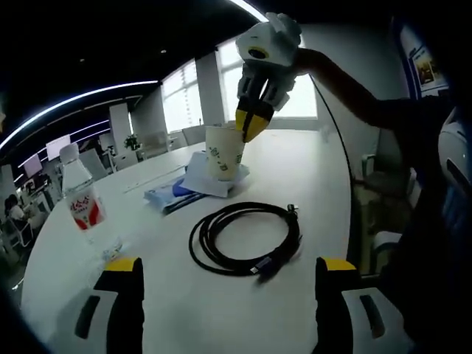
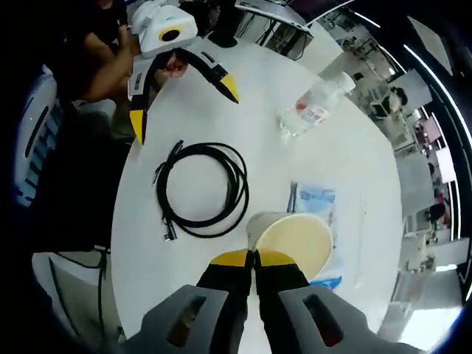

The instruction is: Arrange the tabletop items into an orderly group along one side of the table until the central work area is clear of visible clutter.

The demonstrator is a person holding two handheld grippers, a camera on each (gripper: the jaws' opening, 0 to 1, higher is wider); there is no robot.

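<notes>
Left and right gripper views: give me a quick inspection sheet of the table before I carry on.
Surface: white table, bare along its edges.
Job's things: paper cup upright on tissue; water bottle upright; blue packets beside the cup.
Clutter: tissue under the cup.
Grippers: right gripper shut on the paper cup's rim; left gripper open above the table, holding nothing.
Cables: black cable coiled mid-table, plug ends loose.
Surroundings: office chairs, windows, a person's arm.
</notes>
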